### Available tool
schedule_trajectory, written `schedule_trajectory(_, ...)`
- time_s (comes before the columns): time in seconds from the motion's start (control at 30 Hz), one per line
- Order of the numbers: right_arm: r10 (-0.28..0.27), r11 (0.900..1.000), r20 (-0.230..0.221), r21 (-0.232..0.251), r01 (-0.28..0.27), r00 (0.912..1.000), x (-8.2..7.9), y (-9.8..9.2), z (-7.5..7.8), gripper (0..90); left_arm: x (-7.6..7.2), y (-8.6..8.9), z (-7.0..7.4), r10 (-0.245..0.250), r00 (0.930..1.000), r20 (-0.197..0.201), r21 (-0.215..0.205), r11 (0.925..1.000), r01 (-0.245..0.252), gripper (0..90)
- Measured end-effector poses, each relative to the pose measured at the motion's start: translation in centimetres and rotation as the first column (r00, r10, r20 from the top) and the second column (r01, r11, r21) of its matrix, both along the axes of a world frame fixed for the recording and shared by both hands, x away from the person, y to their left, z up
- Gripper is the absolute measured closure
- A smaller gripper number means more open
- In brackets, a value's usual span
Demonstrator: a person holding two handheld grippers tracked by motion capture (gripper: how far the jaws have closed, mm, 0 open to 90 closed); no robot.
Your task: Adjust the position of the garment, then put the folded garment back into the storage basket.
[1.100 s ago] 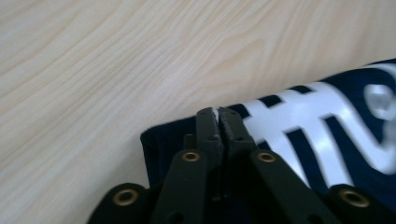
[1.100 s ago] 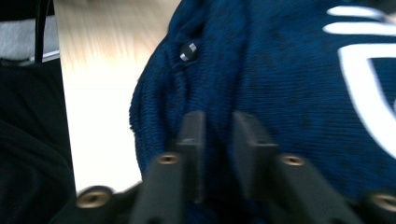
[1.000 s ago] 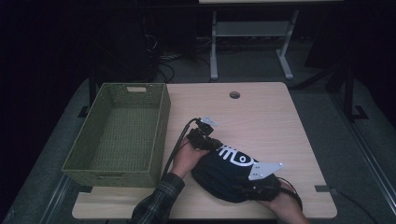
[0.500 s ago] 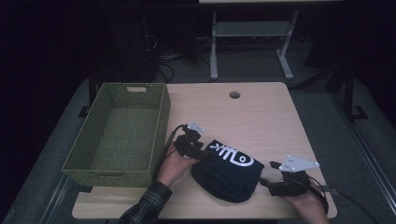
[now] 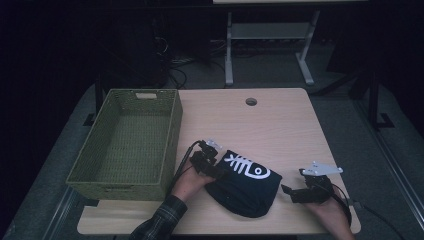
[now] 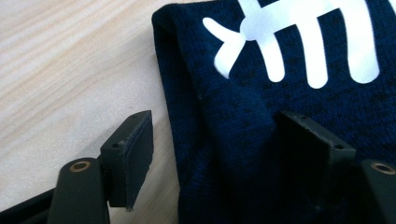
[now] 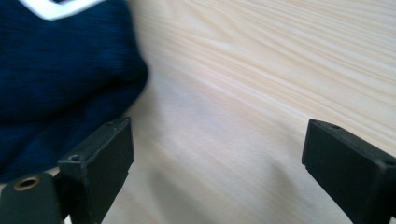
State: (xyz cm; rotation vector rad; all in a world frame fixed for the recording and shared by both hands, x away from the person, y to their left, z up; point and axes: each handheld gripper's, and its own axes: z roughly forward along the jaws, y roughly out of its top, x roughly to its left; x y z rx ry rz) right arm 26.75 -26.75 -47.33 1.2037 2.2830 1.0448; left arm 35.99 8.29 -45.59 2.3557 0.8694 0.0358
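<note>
A folded navy garment [image 5: 247, 187] with a white fish-bone print [image 5: 246, 167] lies on the wooden table [image 5: 270, 130] near its front edge. My left gripper [image 5: 219, 173] sits at the garment's left end. In the left gripper view its jaws [image 6: 219, 149] have just been opening and stand apart. The garment's folded edge [image 6: 219, 116] lies between them, not pinched. My right gripper [image 5: 288, 191] is on the table just right of the garment. Its jaws [image 7: 217, 158] have just been opening and stand wide over bare wood, with the garment [image 7: 56, 70] off to their left.
A green woven basket [image 5: 172, 132] stands at the table's left side, close to my left hand. A round cable hole [image 5: 251, 101] is at the table's far middle. The far and right parts of the tabletop are bare wood.
Both grippers let go of the garment. My right gripper slid off it to the right onto bare table. My left hand sank slightly at the garment's left end.
</note>
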Motion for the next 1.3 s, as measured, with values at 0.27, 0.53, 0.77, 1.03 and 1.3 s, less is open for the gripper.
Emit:
schedule_trajectory(0.27,-0.017,0.999,-0.021,-0.030,0.016,0.9996,0.6,0.2,-0.6,5.8,-0.1,-0.1,0.0,-0.028,0.9996,0.009,-0.004,0.9996,0.028,30.4)
schedule_trajectory(0.53,-0.018,0.999,-0.047,-0.036,0.017,0.9987,1.0,0.1,-1.0,3.8,0.1,0.0,0.0,-0.068,0.9957,-0.063,-0.055,0.9964,0.065,53.5)
schedule_trajectory(0.77,-0.028,0.999,-0.049,-0.034,0.027,0.9984,1.0,0.1,-1.0,3.9,0.5,-0.2,0.2,-0.087,0.9885,-0.123,-0.053,0.9953,0.081,67.8)
schedule_trajectory(1.03,-0.033,0.999,-0.051,-0.032,0.031,0.9982,1.0,0.1,-1.0,3.8,0.7,-0.3,0.7,-0.087,0.9864,-0.140,-0.040,0.9958,0.082,73.9)
schedule_trajectory(1.3,-0.033,0.999,-0.054,-0.030,0.031,0.9980,1.0,0.1,-1.0,3.8,0.3,-0.3,2.7,-0.061,0.9893,-0.133,-0.035,0.9978,0.057,73.7)
